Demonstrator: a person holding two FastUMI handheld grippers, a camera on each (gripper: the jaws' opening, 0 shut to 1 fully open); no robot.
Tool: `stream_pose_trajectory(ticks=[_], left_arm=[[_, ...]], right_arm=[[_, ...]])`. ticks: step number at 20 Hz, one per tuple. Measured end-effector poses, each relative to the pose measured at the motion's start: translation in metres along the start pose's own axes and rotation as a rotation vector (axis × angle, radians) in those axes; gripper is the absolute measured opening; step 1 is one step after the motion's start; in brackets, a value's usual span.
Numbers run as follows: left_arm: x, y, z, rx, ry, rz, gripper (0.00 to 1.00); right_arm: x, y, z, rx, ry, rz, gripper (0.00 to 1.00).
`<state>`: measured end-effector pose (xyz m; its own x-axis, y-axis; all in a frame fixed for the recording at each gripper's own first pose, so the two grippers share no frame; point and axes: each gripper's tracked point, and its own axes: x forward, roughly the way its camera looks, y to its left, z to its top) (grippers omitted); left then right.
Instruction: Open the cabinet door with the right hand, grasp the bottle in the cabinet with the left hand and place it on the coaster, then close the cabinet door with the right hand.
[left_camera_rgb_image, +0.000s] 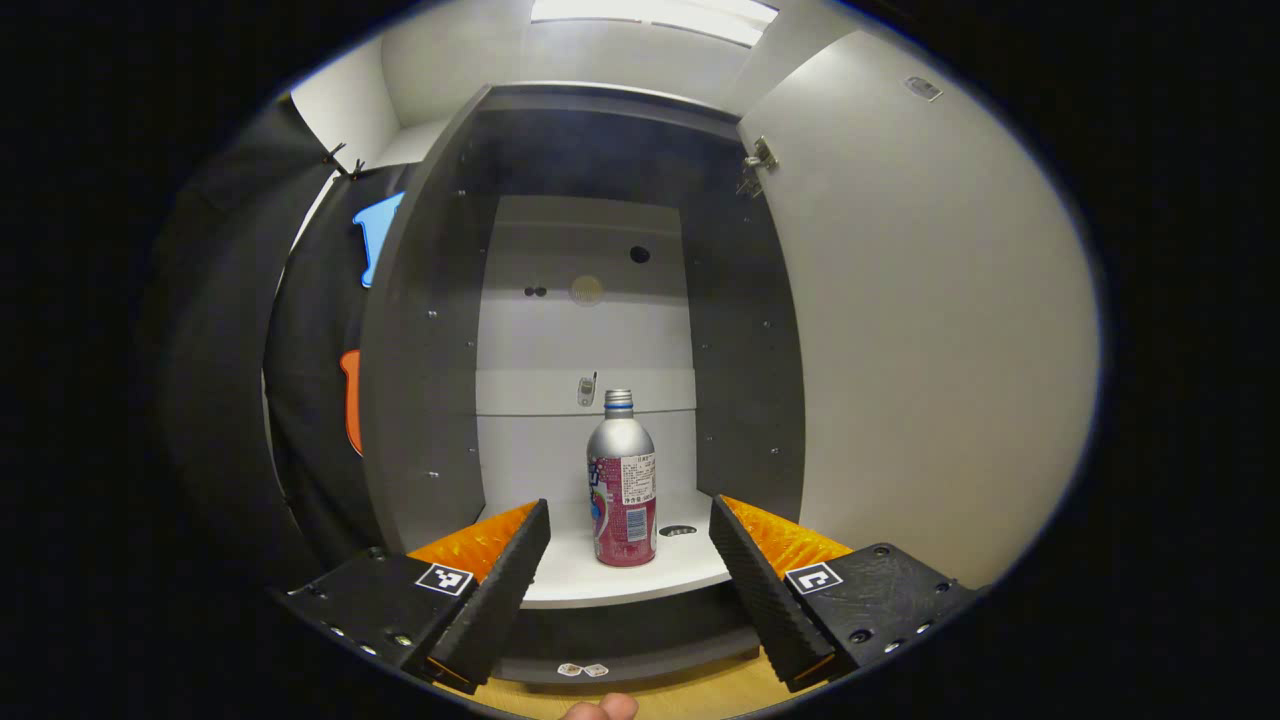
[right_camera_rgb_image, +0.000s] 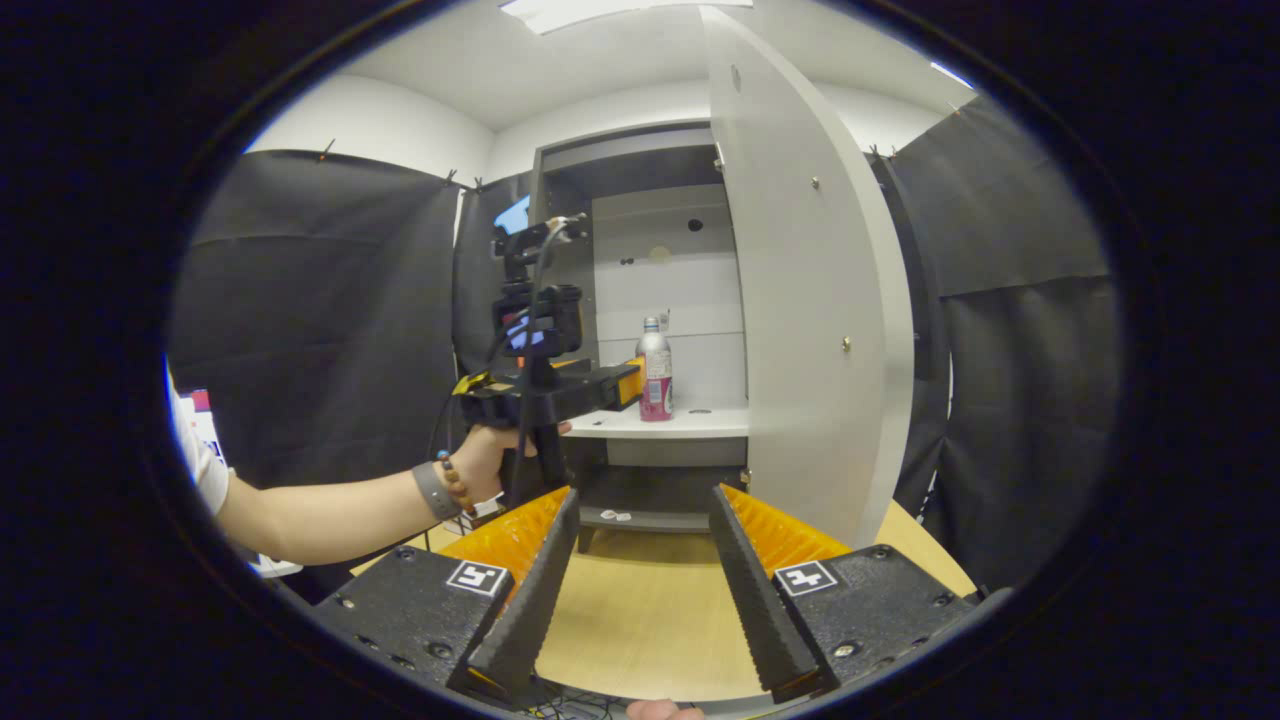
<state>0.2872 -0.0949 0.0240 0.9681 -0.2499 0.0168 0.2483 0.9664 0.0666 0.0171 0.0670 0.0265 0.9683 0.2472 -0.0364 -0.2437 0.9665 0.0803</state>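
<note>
A silver bottle (left_camera_rgb_image: 622, 482) with a pink label stands upright on the white shelf (left_camera_rgb_image: 580, 580) inside the grey cabinet (left_camera_rgb_image: 420, 330). The cabinet door (left_camera_rgb_image: 930, 330) is swung wide open to the right. My left gripper (left_camera_rgb_image: 630, 520) is open, its fingers on either side of the bottle but still short of it. In the right gripper view, the left gripper (right_camera_rgb_image: 628, 385) is held by a hand (right_camera_rgb_image: 485, 462) just left of the bottle (right_camera_rgb_image: 655, 383). My right gripper (right_camera_rgb_image: 645, 510) hangs open over the wooden table (right_camera_rgb_image: 640, 620), back from the open door (right_camera_rgb_image: 810, 300).
Black cloth walls (right_camera_rgb_image: 320, 300) enclose the booth on both sides. A lower cabinet shelf (right_camera_rgb_image: 640, 518) sits under the white one. The door's edge (right_camera_rgb_image: 770, 470) stands just beyond my right gripper's right finger.
</note>
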Motion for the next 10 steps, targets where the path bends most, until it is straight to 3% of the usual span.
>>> stream_pose_trajectory(ticks=[5,8,10], left_arm=[[0.046,0.01,-0.027,0.017,0.049,0.061,0.97],[0.065,0.004,-0.029,-0.026,0.02,0.025,0.98],[0.073,0.005,-0.027,-0.051,0.003,0.041,0.97]], right_arm=[[0.006,-0.004,-0.001,0.021,0.012,-0.012,0.83],[0.008,-0.005,-0.003,0.024,0.023,-0.014,0.83],[0.009,-0.007,-0.004,0.026,0.035,-0.014,0.83]])
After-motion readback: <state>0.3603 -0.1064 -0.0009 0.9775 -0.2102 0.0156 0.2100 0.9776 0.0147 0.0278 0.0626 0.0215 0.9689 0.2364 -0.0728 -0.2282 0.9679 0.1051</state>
